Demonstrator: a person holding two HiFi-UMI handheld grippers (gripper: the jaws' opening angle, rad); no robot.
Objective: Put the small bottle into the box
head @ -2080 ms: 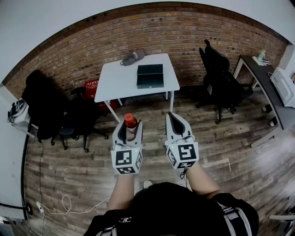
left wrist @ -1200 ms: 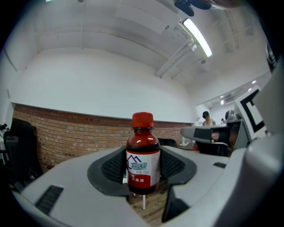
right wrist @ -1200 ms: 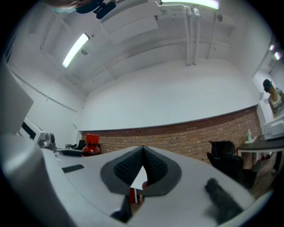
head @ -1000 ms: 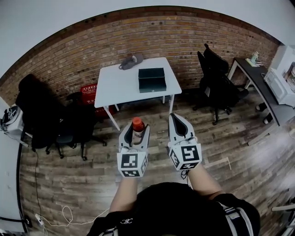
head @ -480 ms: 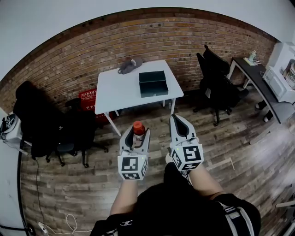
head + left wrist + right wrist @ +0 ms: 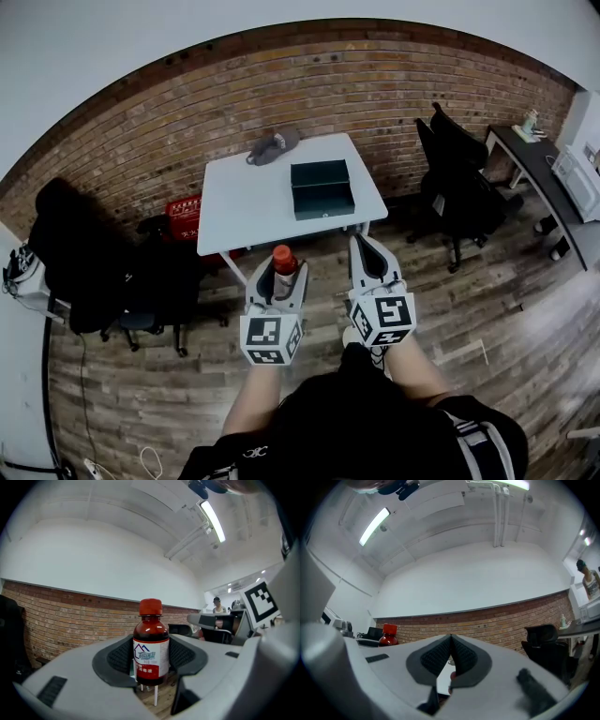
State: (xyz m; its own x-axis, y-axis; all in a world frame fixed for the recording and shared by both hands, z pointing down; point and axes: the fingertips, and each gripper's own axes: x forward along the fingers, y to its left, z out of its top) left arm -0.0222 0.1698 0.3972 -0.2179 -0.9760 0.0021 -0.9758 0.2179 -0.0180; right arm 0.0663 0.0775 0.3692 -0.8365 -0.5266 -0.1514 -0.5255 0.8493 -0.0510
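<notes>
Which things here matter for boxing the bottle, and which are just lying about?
Job: small bottle, held in left gripper; dark box on white table.
Lying about: grey cap, red crate under table, black office chairs.

Your left gripper [image 6: 278, 270] hides the base of the small bottle [image 6: 283, 257], and the grey heap [image 6: 272, 146] beyond the box [image 6: 322, 188] is too small to tell.

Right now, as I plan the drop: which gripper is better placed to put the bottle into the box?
Left. The left gripper is shut on the bottle; the right gripper is shut and empty. The box sits on the table ahead.
</notes>
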